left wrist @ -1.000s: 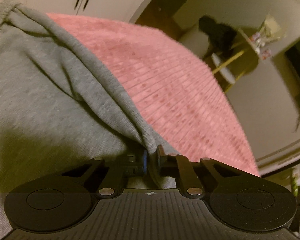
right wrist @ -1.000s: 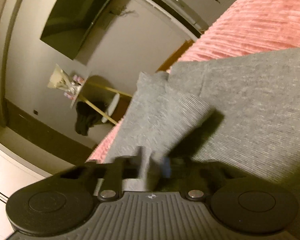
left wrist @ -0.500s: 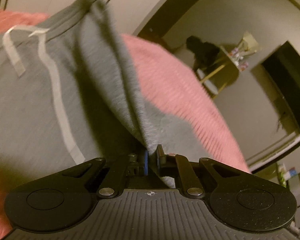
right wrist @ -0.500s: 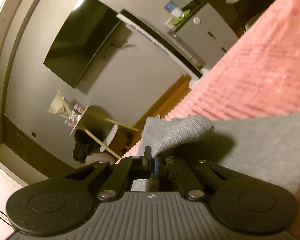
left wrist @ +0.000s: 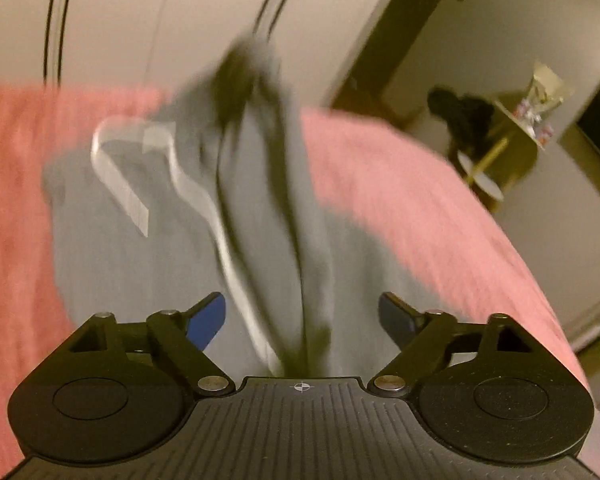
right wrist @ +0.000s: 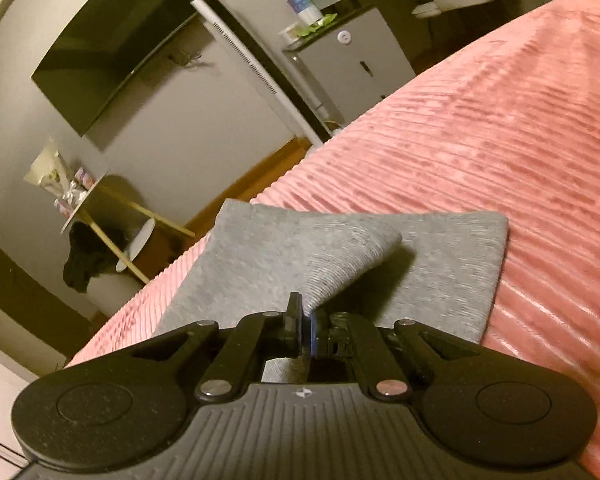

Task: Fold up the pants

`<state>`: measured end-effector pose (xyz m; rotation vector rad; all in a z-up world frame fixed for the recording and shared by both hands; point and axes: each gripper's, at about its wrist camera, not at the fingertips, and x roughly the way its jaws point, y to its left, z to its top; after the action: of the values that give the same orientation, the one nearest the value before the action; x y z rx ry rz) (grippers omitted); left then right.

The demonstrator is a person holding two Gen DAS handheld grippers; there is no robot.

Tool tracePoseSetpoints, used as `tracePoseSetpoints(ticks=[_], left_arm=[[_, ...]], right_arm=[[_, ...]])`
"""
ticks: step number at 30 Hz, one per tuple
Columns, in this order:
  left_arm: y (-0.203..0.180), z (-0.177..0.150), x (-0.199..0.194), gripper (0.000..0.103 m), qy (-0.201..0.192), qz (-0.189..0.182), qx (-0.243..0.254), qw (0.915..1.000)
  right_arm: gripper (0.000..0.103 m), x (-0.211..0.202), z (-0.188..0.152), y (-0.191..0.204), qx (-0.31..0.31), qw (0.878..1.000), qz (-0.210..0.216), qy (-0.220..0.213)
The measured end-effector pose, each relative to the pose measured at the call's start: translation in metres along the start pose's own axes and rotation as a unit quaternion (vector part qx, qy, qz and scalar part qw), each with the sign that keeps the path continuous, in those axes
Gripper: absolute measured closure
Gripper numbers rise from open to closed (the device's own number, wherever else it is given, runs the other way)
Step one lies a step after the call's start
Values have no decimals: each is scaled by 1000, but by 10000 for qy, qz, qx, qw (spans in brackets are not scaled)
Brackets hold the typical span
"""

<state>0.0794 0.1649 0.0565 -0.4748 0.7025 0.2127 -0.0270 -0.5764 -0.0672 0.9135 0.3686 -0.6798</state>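
My left gripper point(left wrist: 302, 316) is opening, letting the grey pants point(left wrist: 260, 216) drop between its fingers onto the pink bedspread point(left wrist: 420, 208). My right gripper point(right wrist: 306, 326) pinches a cuff corner. Mid-fold, I judge; next, lay that cuff flat and release.

Left gripper point(left wrist: 302, 316) jaws opening — pants point(left wrist: 260, 216) fold released, now loose between them
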Motion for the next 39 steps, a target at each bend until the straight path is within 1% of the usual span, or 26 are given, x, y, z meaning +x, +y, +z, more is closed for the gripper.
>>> tracePoseSetpoints(ticks=[1, 2, 4, 5, 8, 9, 10, 11, 12, 13, 15, 18, 19, 21, 23, 25, 26, 29, 31, 32, 33, 34, 35, 36, 37, 39], left_arm=[[-6, 13, 8, 13, -73, 179, 107, 9998], [-7, 22, 14, 13, -90, 336, 115, 9993], [-19, 38, 32, 13, -4, 400, 163, 9991], [-24, 45, 43, 13, 50, 531, 196, 9984], [-28, 59, 67, 13, 117, 1022, 272, 9943], [-29, 60, 74, 16, 164, 1125, 283, 9931], [-26, 60, 78, 30, 259, 1167, 279, 9924], [-20, 58, 79, 45, 350, 1094, 234, 9931], [-15, 57, 79, 70, 455, 906, 125, 9948], [-9, 57, 78, 88, 509, 748, -38, 9959], [1, 51, 65, 92, 363, 557, -264, 9974], [19, 43, 31, 94, -115, 317, -413, 9986], [24, 40, 19, 94, -221, 268, -513, 9981], [46, 34, -5, 94, -330, 145, -874, 9955], [72, 22, -25, 94, -340, -73, -1252, 9915], [93, 10, -32, 94, -294, -224, -1494, 9881], [104, 1, -33, 94, -249, -239, -1599, 9865], [124, -24, -25, 94, 11, -62, -1782, 9840], [129, -30, -18, 92, 31, -16, -1887, 9820], [128, -30, -16, 92, -5, -74, -1930, 9812], [129, -31, -16, 89, -35, -98, -1952, 9807], [127, -28, -14, 83, -55, -107, -1958, 9806], [125, -25, -12, 80, -76, -139, -1968, 9803], [124, -23, -10, 71, -76, -177, -1988, 9798], [123, -20, -7, 66, -63, -231, -2032, 9789], [123, -17, 0, 65, -55, -322, -2159, 9759]], right_arm=[[96, 1, -1, 0, -26, 10000, 20, 6], [95, 3, -1, 0, -58, 10000, 41, 41], [95, 9, -5, 0, -68, 9998, 103, 156], [95, 11, -6, -1, -56, 9997, 130, 209], [95, 18, -8, -3, -14, 9994, 137, 332], [95, 20, -7, -5, 19, 9992, 156, 358], [95, 22, -6, -6, 69, 9990, 183, 391], [94, 23, -6, -8, 118, 9988, 216, 413], [94, 25, -5, -8, 146, 9986, 250, 440], [92, 26, -5, -9, 173, 9983, 286, 479], [89, 28, -4, -12, 257, 9976, 378, 515], [89, 30, -3, -11, 327, 9969, 469, 545], [89, 30, -3, -10, 319, 9968, 490, 544], [89, 29, -2, -10, 352, 9965, 548, 524], [89, 27, -2, -11, 452, 9958, 628, 497], [90, 26, -1, -12, 521, 9951, 701, 474], [90, 26, -2, -12, 525, 9950, 722, 453], [92, 24, -3, -14, 563, 9949, 734, 410], [92, 24, -4, -17, 574, 9948, 734, 409], [91, 24, -5, -17, 562, 9948, 736, 426], [90, 25, -6, -18, 552, 9945, 757, 467], [90, 25, -7, -21, 569, 9942, 759, 498], [88, 25, -8, -22, 593, 9936, 779, 559], [86, 27, -9, -24, 612, 9925, 827, 660], [83, 27, -10, -25, 633, 9912, 880, 761], [81, 23, -11, -25, 620, 9897, 941, 879]])
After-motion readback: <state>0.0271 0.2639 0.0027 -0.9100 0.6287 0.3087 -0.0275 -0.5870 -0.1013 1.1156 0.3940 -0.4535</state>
